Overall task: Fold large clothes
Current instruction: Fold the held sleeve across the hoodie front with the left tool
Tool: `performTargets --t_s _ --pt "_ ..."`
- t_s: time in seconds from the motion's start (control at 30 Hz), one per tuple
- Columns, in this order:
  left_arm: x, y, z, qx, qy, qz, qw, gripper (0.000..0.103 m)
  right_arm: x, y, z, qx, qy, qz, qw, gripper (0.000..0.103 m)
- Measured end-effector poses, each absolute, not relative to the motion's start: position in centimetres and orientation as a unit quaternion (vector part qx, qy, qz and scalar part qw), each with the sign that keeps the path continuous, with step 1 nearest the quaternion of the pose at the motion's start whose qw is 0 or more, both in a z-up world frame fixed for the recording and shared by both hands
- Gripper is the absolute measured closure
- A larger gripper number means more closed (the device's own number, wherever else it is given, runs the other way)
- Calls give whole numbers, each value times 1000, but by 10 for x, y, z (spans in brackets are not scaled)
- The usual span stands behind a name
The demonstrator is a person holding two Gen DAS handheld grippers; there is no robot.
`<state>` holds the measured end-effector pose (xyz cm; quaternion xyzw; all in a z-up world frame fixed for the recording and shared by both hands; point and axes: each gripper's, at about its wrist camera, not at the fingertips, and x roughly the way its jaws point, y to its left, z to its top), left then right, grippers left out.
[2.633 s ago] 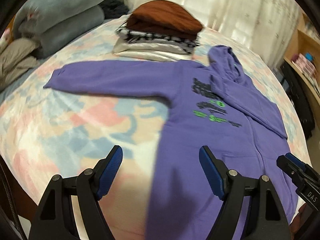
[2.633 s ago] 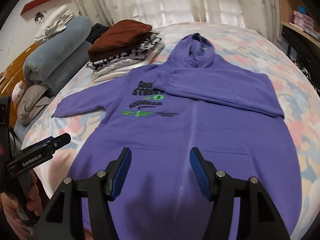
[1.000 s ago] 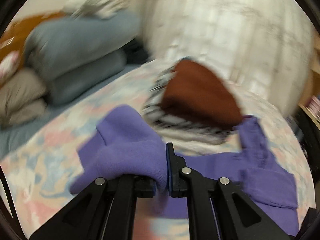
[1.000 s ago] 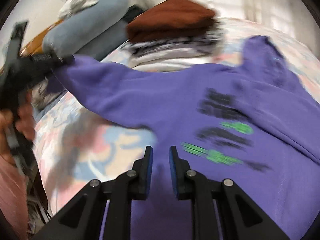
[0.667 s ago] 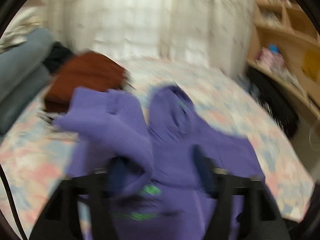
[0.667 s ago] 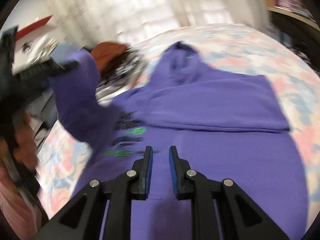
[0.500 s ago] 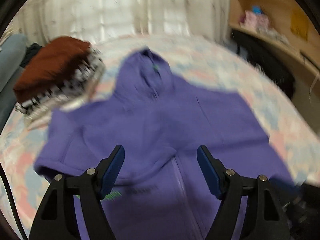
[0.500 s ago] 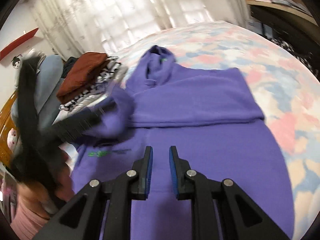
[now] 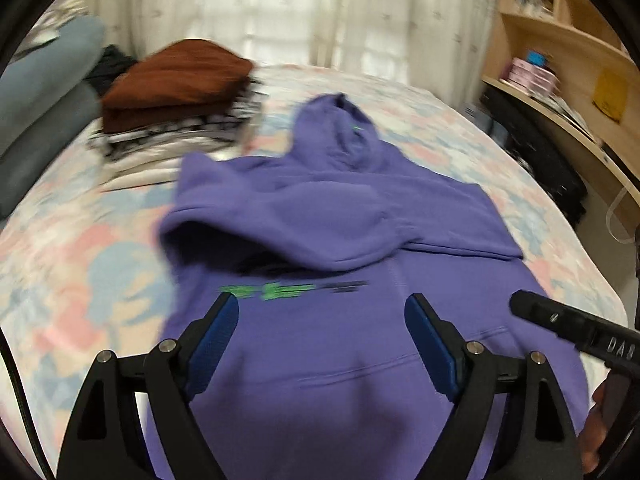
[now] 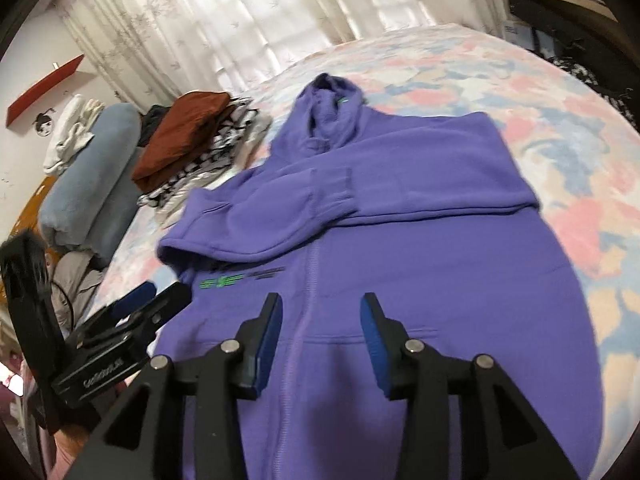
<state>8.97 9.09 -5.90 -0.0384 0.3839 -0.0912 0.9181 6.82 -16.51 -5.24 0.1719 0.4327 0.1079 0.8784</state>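
Pillows [image 10: 86, 184] lie far off your left side, then a stack of folded clothes [image 10: 192, 148] ahead-left. Your left gripper [image 9: 322, 328] has just been opening, jaws wide, nothing between them. The purple hoodie [image 10: 400, 248] lies flat on the bed [image 10: 540, 80] below and ahead of both grippers, both sleeves folded across its chest. Your right gripper [image 10: 320, 320] has just been opening too, released, holding nothing.

Matt fleecy purple hoodie [image 10: 420, 280]; smooth printed bedsheet [image 10: 580, 120]; wooden shelf [image 9: 560, 60].
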Motion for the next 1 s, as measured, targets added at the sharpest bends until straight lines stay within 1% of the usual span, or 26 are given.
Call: performTargets --t_s 0.13,0.37,0.6,0.7,0.77,0.8,0.83,0.9,1.0 --pt "84 125 -67 -47 379 -39 923 19 81 -148 -58 184 445 133 866 62" --pt "104 166 -101 -84 417 19 905 19 148 -129 -89 211 485 150 836 62" --pt "149 183 -122 -114 437 52 891 19 217 -129 -133 254 534 139 794 62" --pt "169 187 -127 -126 443 65 885 19 232 -128 -142 275 537 135 786 62" --pt "184 189 -129 -131 447 68 882 19 237 -125 -142 269 536 133 789 63" --pt "189 188 -129 -131 448 70 882 19 239 -120 -137 260 528 144 796 77" --pt "193 188 -129 -132 448 71 882 19 242 -116 -130 247 522 152 802 94" --pt "202 188 -130 -129 449 84 880 19 241 -107 -105 207 490 165 831 94" --pt "208 187 -129 -131 445 88 881 21 232 -110 -53 168 410 180 878 95"
